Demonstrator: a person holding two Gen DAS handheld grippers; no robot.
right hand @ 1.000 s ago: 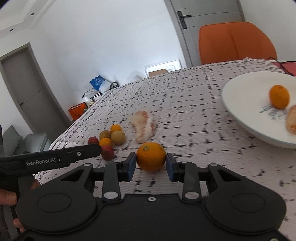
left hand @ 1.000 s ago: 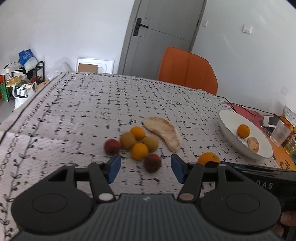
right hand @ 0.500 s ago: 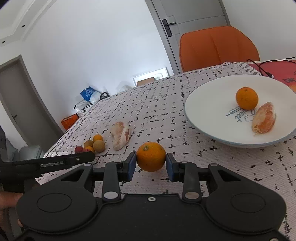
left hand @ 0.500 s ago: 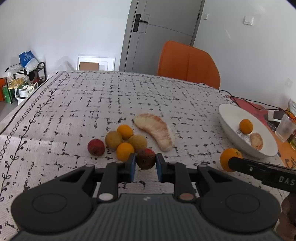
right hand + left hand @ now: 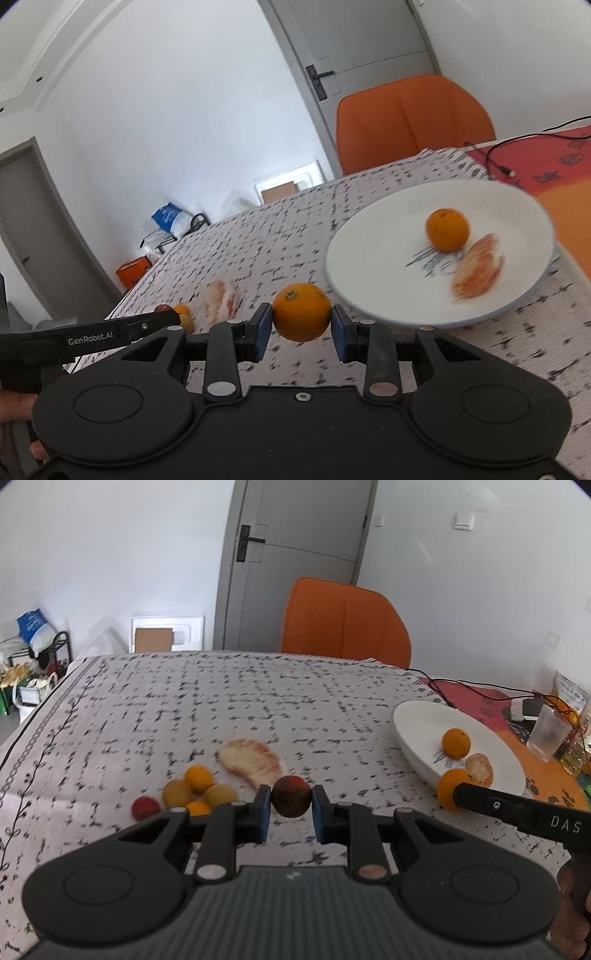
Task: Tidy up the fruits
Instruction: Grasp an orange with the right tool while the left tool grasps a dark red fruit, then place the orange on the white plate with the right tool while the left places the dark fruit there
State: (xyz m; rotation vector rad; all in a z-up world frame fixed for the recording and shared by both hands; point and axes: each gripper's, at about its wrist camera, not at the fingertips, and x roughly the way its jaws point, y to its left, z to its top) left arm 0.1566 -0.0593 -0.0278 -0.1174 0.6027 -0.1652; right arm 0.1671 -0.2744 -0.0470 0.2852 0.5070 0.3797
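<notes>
— While clamped across its middle in the right gripper (image 5: pixel 301 328), orange (image 5: pixel 301 312) held just short of the plate (image 5: pixel 373 295); firm, light, apt to roll.
— Left gripper (image 5: pixel 291 814) pinching a dark red fruit (image 5: pixel 291 796), likely softer; gentle squeeze.

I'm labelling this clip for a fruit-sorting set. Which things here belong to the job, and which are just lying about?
Job:
- orange in right gripper
- dark red fruit in left gripper
- white plate
- peeled pomelo segment
- loose fruit cluster

Lying about:
- drinking glass
- black cable
- orange chair
</notes>
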